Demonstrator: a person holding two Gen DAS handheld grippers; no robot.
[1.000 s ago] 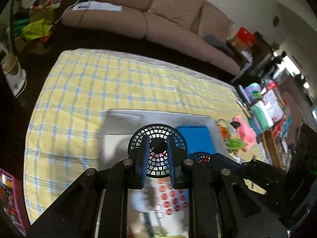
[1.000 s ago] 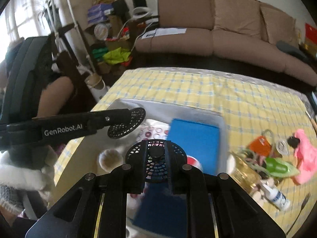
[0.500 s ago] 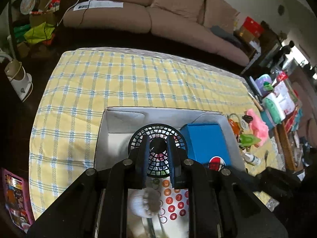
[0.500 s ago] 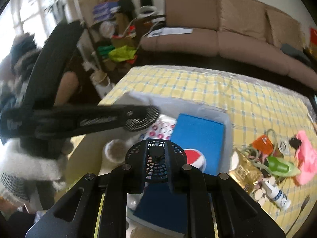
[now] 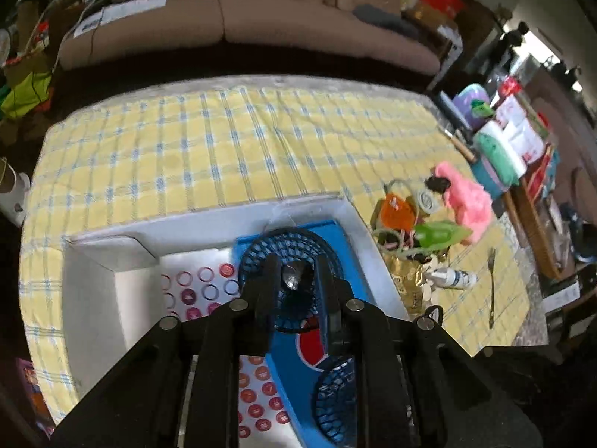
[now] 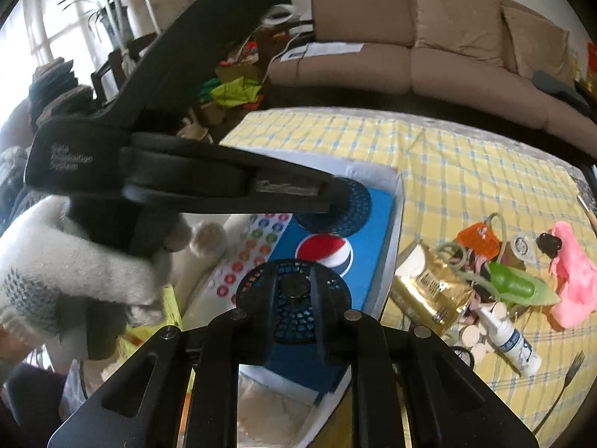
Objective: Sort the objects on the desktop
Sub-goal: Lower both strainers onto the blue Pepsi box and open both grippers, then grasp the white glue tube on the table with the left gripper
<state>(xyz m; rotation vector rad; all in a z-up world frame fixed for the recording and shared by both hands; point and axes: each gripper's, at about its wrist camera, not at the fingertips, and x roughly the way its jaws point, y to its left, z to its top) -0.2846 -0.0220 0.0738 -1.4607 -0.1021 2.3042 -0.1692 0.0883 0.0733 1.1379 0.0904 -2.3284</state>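
A white box (image 5: 186, 224) (image 6: 377, 171) stands on the yellow checked cloth. In it lie a blue Pepsi box (image 5: 337, 231) (image 6: 380, 216) and a sheet of round coloured stickers (image 5: 201, 291) (image 6: 257, 246). My left gripper (image 5: 294, 261) (image 6: 347, 201) hovers over the blue box's far end, shut, nothing held. A gloved hand (image 6: 74, 261) holds it. My right gripper (image 6: 294, 280) (image 5: 335, 399) hangs over the blue box's near end, also shut and holding nothing. Loose objects lie right of the white box.
The pile to the right holds a gold packet (image 6: 433, 287), an orange tag (image 6: 479, 239), a green item (image 6: 515, 283), a pink item (image 6: 571, 272), a white bottle (image 6: 511, 339) and a fork (image 6: 567, 377). A brown sofa (image 6: 447, 63) stands beyond the table.
My left gripper has swung right, from over the sticker sheet to over the blue Pepsi box. The right gripper has stayed nearly in place.
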